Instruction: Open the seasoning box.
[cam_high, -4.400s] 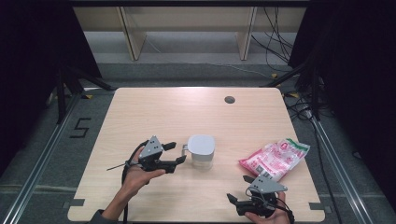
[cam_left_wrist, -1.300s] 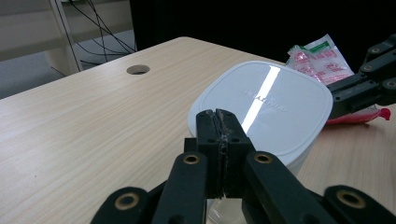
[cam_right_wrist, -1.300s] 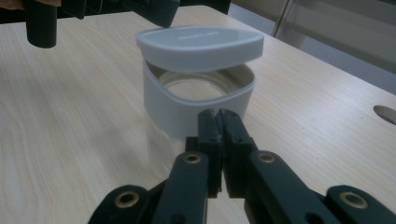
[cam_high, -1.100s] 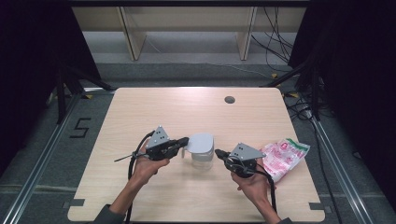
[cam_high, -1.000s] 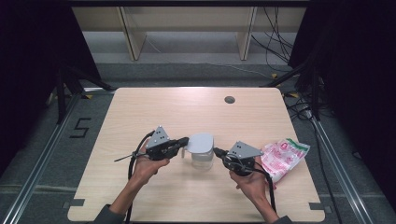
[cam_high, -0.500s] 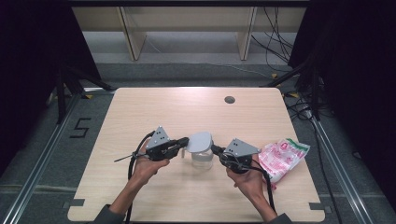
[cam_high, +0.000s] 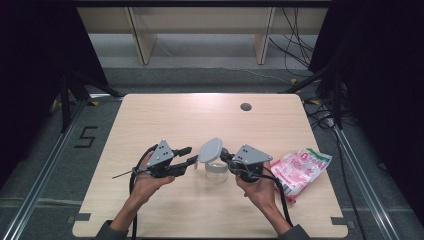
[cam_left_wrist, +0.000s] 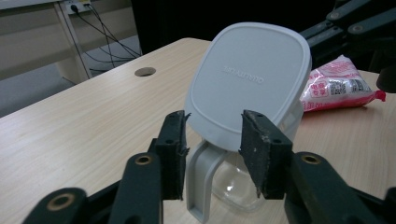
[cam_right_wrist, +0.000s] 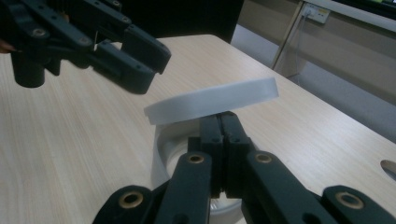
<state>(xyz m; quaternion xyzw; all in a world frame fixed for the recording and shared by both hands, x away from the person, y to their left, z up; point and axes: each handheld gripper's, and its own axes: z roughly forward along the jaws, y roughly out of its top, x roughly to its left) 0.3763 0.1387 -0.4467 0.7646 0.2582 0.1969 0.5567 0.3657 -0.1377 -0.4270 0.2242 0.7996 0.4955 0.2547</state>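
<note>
A clear container (cam_high: 217, 167) (cam_left_wrist: 233, 186) stands near the table's front middle, and its grey lid (cam_high: 210, 149) (cam_left_wrist: 247, 79) (cam_right_wrist: 215, 100) is tilted up, top face toward the left. My right gripper (cam_high: 223, 156) (cam_right_wrist: 219, 116) is shut, its tips tucked under the lid's raised right edge. Whether they pinch anything there is hidden. My left gripper (cam_high: 192, 155) (cam_left_wrist: 213, 119) is open just left of the container. Its jaws stand either side of the lid's lower edge and a grey latch strap (cam_left_wrist: 201, 182), without touching them.
A pink and white snack bag (cam_high: 300, 167) (cam_left_wrist: 336, 86) lies at the table's right edge, behind my right hand. A round cable hole (cam_high: 245, 106) (cam_left_wrist: 145, 71) sits toward the far side of the wooden table (cam_high: 165, 120).
My right gripper has come from the front right corner to the container and shut. The lid, flat before, now tilts up on its right side. The left gripper has barely moved.
</note>
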